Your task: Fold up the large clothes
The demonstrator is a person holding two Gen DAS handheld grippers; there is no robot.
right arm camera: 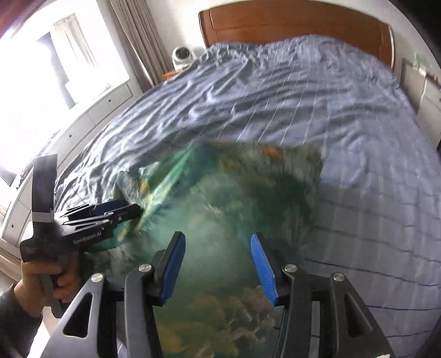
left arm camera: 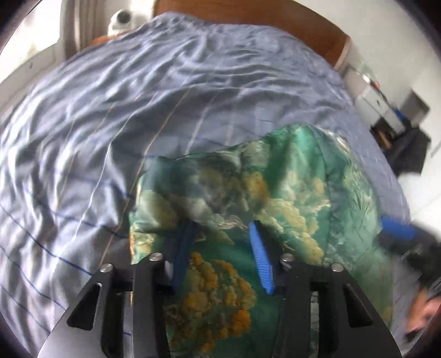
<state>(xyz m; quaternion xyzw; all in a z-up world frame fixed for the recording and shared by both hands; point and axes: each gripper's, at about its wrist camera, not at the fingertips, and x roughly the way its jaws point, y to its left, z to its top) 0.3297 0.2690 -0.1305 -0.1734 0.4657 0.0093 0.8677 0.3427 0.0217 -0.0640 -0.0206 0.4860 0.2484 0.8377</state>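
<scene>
From the left wrist view, I see the green dress (left arm camera: 248,220) lying on the blue sheet (left arm camera: 96,137) of the bed, near the edge closest to me. It has yellow and white cloud shapes on it. My left gripper (left arm camera: 220,234) hangs over the dress, pointing down at it. Its two blue fingers (left arm camera: 260,256) stand a little way apart. The left one looks like it dips into a wrinkle of the cloth, but the picture is blurry and I cannot tell if it really pinches anything. I think nothing is squeezed between them yet.

To fold well, I think I should grab one edge of the dress with each gripper, lift both sides at the same height, and lay the cloth flat over itself. If I grab only the top layer, or too far from the edge, the fold may come out crooked.

From the right wrist view, the dress (right arm camera: 234,206) fills the middle, very blurry, with the sheet (right arm camera: 303,96) all around it and the brown headboard (right arm camera: 289,24) far behind. My right gripper (right arm camera: 217,258) has its blue fingers (right arm camera: 173,264) partly open, with only air between them, above the cloth. On the left side I see my other gripper (right arm camera: 132,209) held in a hand (right arm camera: 49,286). Its tip reaches the edge of the dress and seems to touch it there.
</scene>
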